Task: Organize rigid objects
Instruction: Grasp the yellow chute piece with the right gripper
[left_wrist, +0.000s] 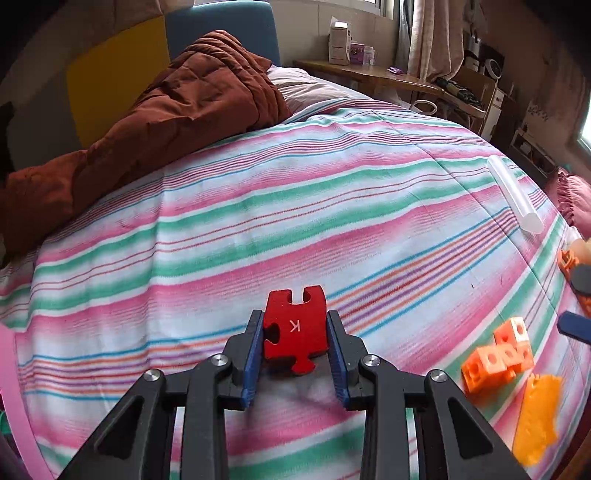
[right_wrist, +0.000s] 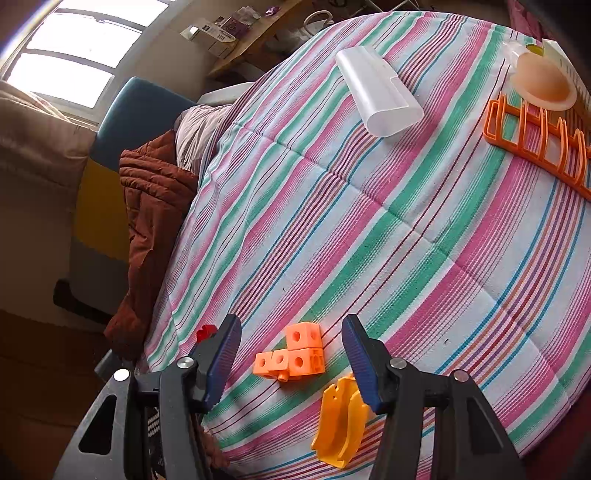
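Observation:
My left gripper (left_wrist: 295, 318) is shut on a red puzzle piece (left_wrist: 295, 332) marked with a K, its blue pads pressing both side edges just above the striped bedspread (left_wrist: 295, 221). A corner of the red puzzle piece (right_wrist: 205, 332) peeks out beside my right gripper's left finger. My right gripper (right_wrist: 291, 322) stands open and holds nothing. A cluster of orange linking cubes (right_wrist: 291, 356) lies on the bedspread (right_wrist: 369, 229) between and beyond its fingers. A yellow plastic piece (right_wrist: 340, 424) lies by its right finger. From the left wrist, the cubes (left_wrist: 498, 356) and yellow piece (left_wrist: 537, 417) lie to the right.
A frosted white case (right_wrist: 378, 92) lies far up the bed. An orange rack (right_wrist: 539, 144) and a peach dome (right_wrist: 543, 83) sit at the far right. A brown quilt (left_wrist: 166, 122) is heaped at the head. A pink rim (left_wrist: 14, 387) shows at the left edge.

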